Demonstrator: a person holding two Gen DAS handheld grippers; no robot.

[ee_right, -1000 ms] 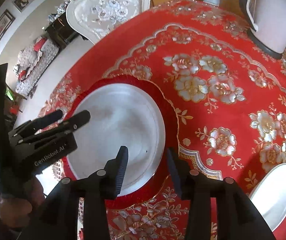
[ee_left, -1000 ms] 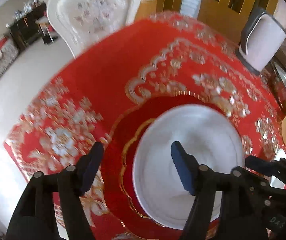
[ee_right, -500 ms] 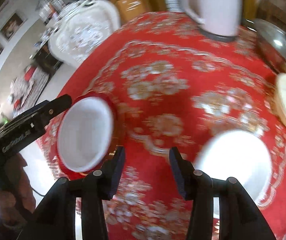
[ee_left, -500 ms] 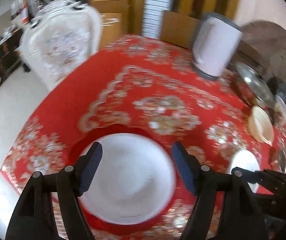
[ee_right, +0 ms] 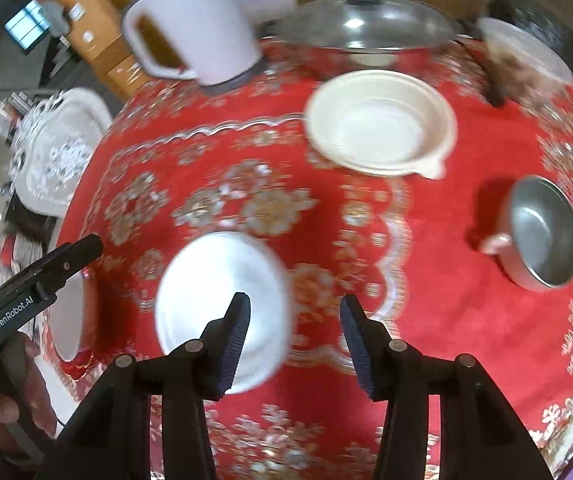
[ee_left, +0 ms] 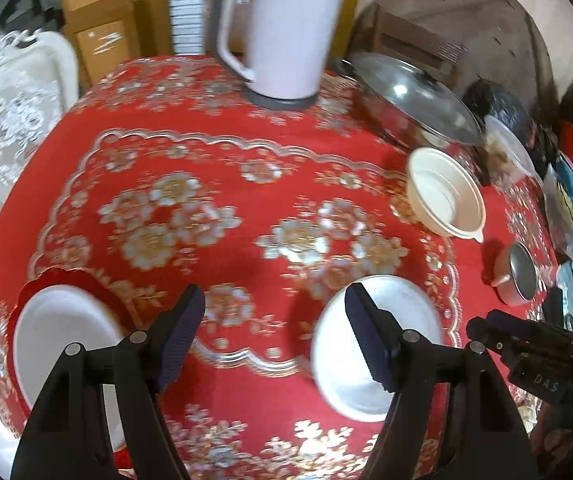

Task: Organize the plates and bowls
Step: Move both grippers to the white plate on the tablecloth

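Note:
A white plate (ee_left: 62, 332) lies on a red plate (ee_left: 98, 288) at the table's near left edge. A second white plate (ee_left: 366, 344) (ee_right: 222, 304) rests near the front middle. Farther back sits a cream bowl (ee_left: 444, 200) (ee_right: 382, 124), and to its right a small metal bowl (ee_left: 520, 280) (ee_right: 542, 236). My left gripper (ee_left: 274, 312) hangs open above the cloth between the two white plates, holding nothing. My right gripper (ee_right: 294, 320) is open too, its left finger over the second white plate's right edge.
A white kettle (ee_left: 282, 28) (ee_right: 194, 28) stands at the back of the round table's red flowered cloth (ee_left: 206, 184). A lidded steel pan (ee_left: 410, 100) (ee_right: 366, 20) and a clear plastic container (ee_right: 522, 56) are behind the bowls. A white chair (ee_left: 10, 108) is at the left.
Both views have swung to the right, away from the white plate on the red one and toward the second white plate, the bowls and the pan. Both grippers stay open.

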